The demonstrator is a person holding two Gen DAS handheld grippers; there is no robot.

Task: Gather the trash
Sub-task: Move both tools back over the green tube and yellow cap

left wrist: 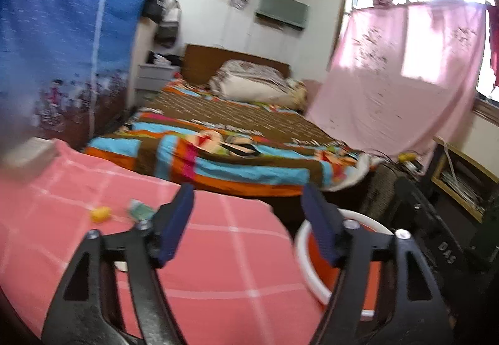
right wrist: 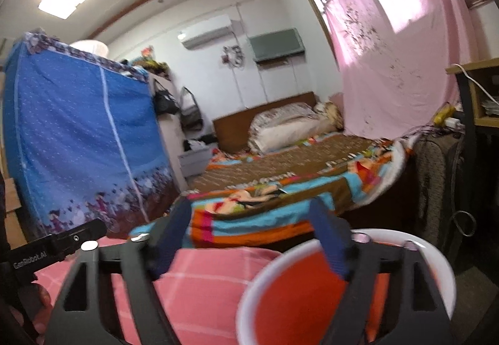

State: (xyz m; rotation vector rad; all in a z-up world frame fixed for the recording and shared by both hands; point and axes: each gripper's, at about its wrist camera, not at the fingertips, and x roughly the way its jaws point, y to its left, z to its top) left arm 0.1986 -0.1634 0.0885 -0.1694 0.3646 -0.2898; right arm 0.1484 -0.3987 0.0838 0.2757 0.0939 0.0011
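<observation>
Room: bedroom, both views blurred by motion.
Wardrobe (left wrist: pixel 62 33): blue cloth cover, at 10 o'clock in the left wrist view; also at 9 o'clock in the right wrist view (right wrist: pixel 81 139).
Bed (left wrist: pixel 224 133): striped, many-coloured blanket, centre of the left view; at 3 o'clock of centre in the right view (right wrist: pixel 280 176). Rolled bedding lies at its far end, against the wooden headboard.
Curtain (left wrist: pixel 399 76): pink, hangs at 2 o'clock before the window, lower edge reaching the bed.
Table cloth (left wrist: pixel 218 251): pink with white check lines, covers the near surface from 6 to 9 o'clock.
Bin (left wrist: pixel 315 270): orange inside, white rim, at 5 o'clock, just beside the cloth's right edge; larger in the right view (right wrist: pixel 296 298), at 5 o'clock.
Trash, yellow piece (left wrist: pixel 100 214): small, lies on the cloth at 8 o'clock, too blurred to identify.
Trash, green scrap (left wrist: pixel 141 210): flat, just right of the yellow piece, beside the left finger's tip.
Left gripper (left wrist: pixel 249 220): jaws wide apart, nothing between them; hangs above the cloth's right part and the bin rim.
Right gripper (right wrist: pixel 252 239): jaws wide apart, nothing held; right finger (right wrist: pixel 330 239) overlaps the bin rim in view; contact cannot be told.
</observation>
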